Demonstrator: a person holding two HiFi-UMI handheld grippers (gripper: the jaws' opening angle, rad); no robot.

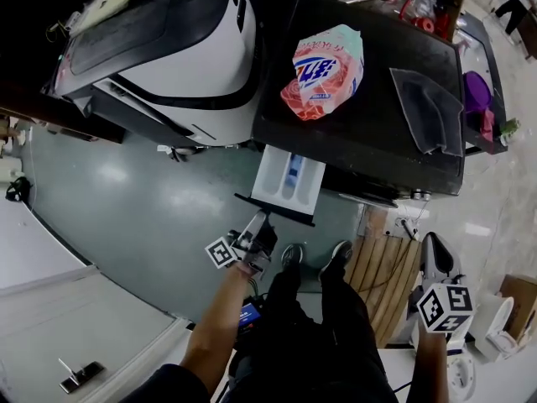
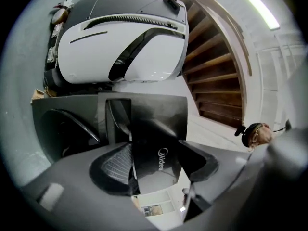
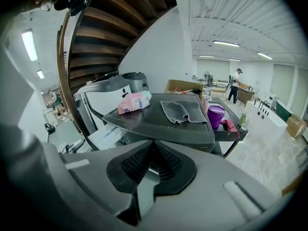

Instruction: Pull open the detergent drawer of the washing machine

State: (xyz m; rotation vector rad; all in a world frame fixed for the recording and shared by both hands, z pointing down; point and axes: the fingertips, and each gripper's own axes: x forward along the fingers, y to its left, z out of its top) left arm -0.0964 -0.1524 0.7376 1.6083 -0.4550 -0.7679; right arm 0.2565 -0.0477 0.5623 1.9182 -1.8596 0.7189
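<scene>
The dark washing machine (image 1: 361, 133) stands at the upper right of the head view. Its detergent drawer (image 1: 287, 175) is pulled out toward me, white inside with a blue insert. My left gripper (image 1: 256, 235) is at the drawer's dark front panel (image 1: 273, 211). In the left gripper view that panel (image 2: 156, 150), printed Midea, lies between the two pads (image 2: 113, 170), which press on its edges. My right gripper (image 1: 434, 263) hangs apart at the lower right. In its own view the right gripper (image 3: 152, 165) is shut on nothing and looks over the machine's top (image 3: 159, 121).
A pink detergent bag (image 1: 327, 72), a grey cloth (image 1: 428, 107) and a purple cup (image 1: 476, 91) are on or beside the machine's top. A white and black machine (image 1: 185, 49) stands to its left. Wooden stairs (image 1: 382, 267) and my legs (image 1: 315, 309) are close below the drawer.
</scene>
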